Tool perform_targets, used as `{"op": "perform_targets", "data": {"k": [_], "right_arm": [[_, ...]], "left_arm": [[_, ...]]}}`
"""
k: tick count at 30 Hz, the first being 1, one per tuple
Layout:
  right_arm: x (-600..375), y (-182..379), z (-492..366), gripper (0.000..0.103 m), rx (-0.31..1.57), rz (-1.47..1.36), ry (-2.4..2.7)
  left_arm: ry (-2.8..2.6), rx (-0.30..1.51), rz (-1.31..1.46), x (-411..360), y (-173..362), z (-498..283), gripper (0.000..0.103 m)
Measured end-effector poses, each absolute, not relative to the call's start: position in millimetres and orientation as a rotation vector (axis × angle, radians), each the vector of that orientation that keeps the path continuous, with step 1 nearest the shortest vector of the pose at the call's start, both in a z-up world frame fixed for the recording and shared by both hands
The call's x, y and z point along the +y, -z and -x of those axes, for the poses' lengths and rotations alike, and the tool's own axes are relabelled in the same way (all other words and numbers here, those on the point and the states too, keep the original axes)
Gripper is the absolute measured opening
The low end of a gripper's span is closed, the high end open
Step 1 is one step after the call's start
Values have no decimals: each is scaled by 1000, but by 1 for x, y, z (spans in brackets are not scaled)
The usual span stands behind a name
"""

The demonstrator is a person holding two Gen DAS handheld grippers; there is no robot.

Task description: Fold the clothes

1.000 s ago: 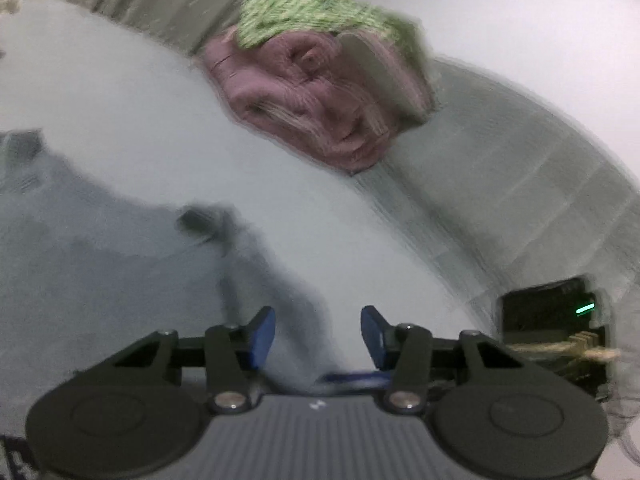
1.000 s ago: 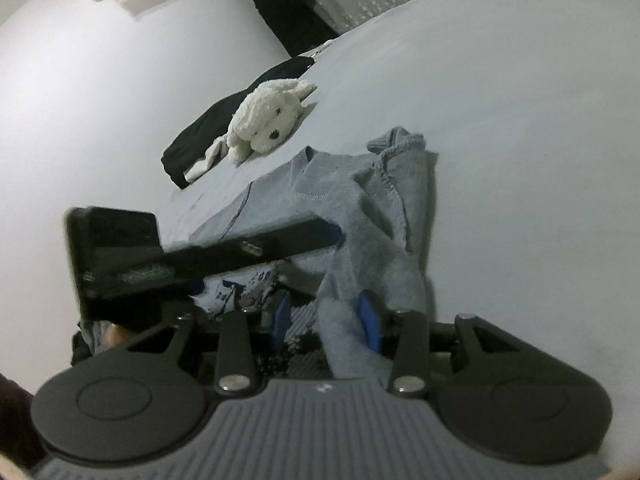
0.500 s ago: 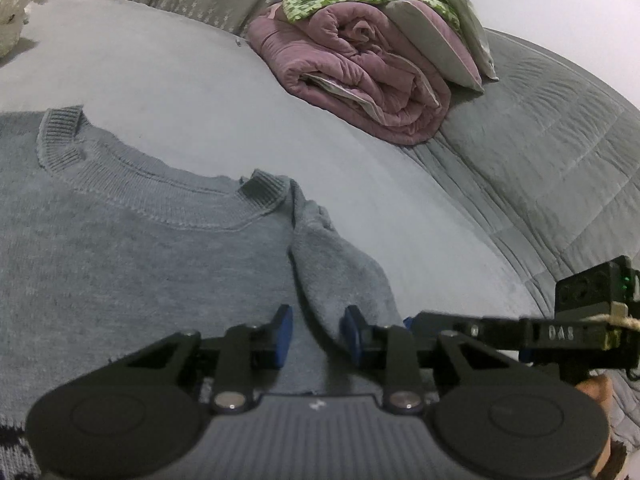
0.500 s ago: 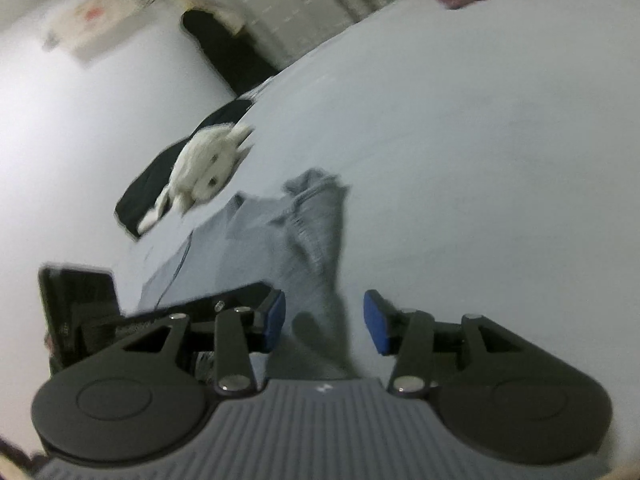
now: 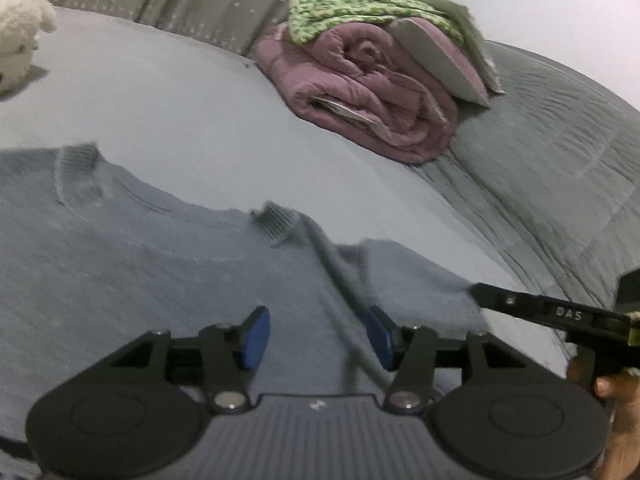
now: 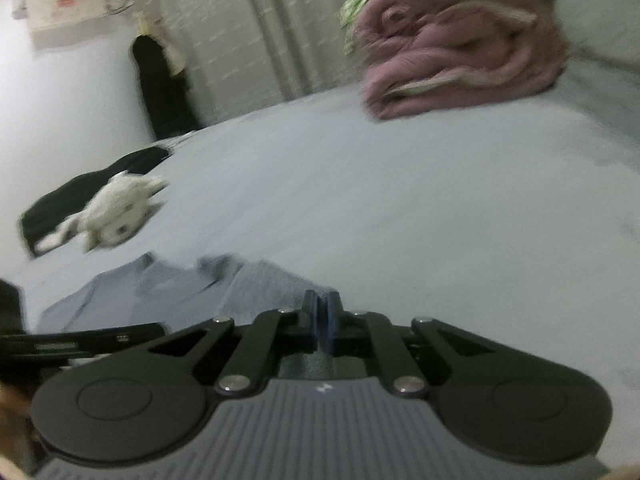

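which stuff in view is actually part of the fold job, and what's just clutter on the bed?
Job:
- grey sweater
- left gripper, fingers open over the sweater
- right gripper, fingers shut at the sweater's edge

Lying about:
- rolled pink blanket
- green patterned cloth on top of it
- white plush toy
- black garment
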State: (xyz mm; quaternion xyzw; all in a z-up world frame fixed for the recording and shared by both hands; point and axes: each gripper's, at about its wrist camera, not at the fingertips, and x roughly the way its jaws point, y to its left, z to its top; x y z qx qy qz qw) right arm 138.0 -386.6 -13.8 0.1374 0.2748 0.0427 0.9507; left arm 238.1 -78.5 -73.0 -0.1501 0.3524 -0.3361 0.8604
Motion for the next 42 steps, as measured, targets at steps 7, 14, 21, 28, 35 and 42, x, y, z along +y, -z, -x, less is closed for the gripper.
{"op": "perform_targets", "data": {"k": [7,14,21,28,35,42], "right_arm": [[-383,19,-139,1,518,-36,201],[-397,32,-150,5,572,-135,105],[-415,31,-146,14,601,-281,54],[-445,46,-143,37,656,-472,23],[-450,46,-136,47,650,-509,-14],[-433,47,-136,47,699,-400,-70]], "left_arm": [[586,752,249,-83,55,-263,56],[575,795,233,-83,43,-317,55],[677,945,332,-94,62,-355,54],[750,1034,498,-101,84,-375,45],[769,999,640,-107,95,-382,1],[672,908,595,-107,100,-373,1]]}}
